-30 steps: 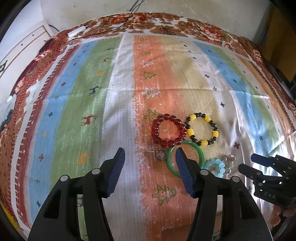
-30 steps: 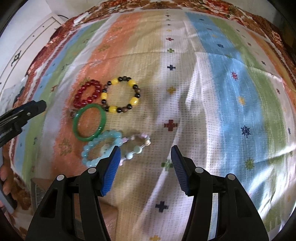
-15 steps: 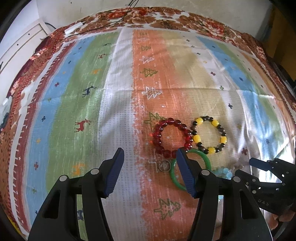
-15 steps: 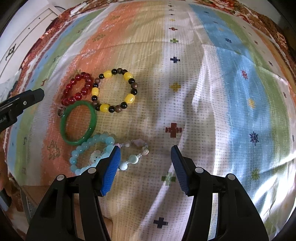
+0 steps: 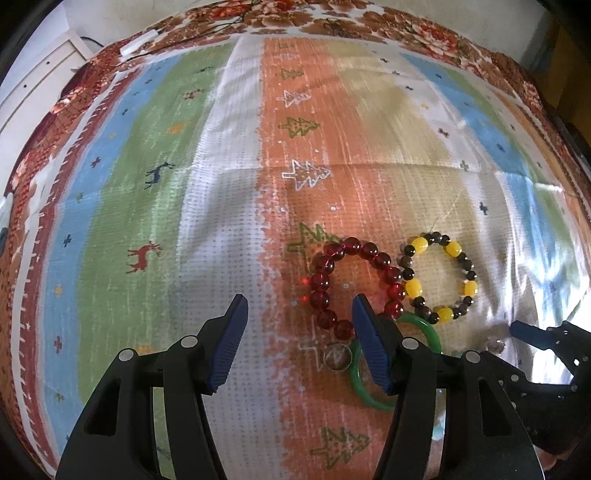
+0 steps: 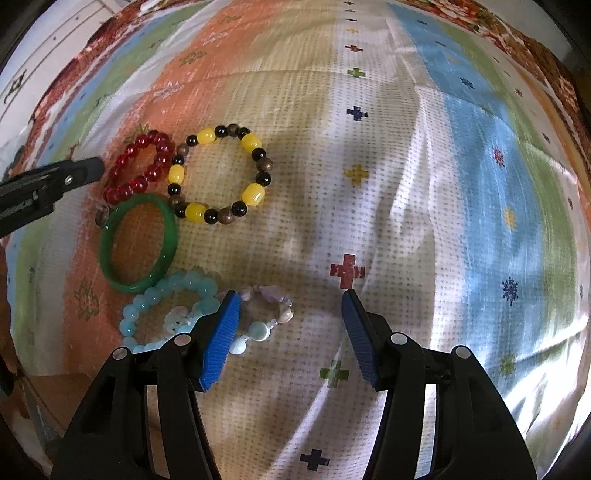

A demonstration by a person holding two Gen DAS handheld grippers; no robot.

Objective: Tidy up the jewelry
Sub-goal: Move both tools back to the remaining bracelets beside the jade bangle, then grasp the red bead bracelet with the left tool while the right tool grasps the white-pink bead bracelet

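Several bracelets lie on the striped cloth. A red bead bracelet (image 5: 354, 280) (image 6: 140, 166), a yellow-and-black bead bracelet (image 5: 439, 275) (image 6: 218, 173), a green bangle (image 5: 424, 332) (image 6: 138, 243) and a small ring (image 5: 336, 356) lie close together. A light blue bead bracelet (image 6: 166, 314) and a pale stone bracelet (image 6: 266, 314) lie nearer the cloth's front edge. My left gripper (image 5: 297, 334) is open and empty, its right finger over the green bangle. My right gripper (image 6: 290, 325) is open and empty, its left finger over the pale stone bracelet.
The striped cloth (image 5: 147, 221) (image 6: 461, 221) covers a bed-like surface with a floral border (image 5: 369, 22). White furniture (image 5: 33, 81) stands at the far left. The cloth's front edge (image 6: 44, 369) drops off at lower left in the right wrist view.
Both grippers have moved forward toward the bracelets, which now look larger and nearer. The jaws stayed open. The jewelry has not moved.
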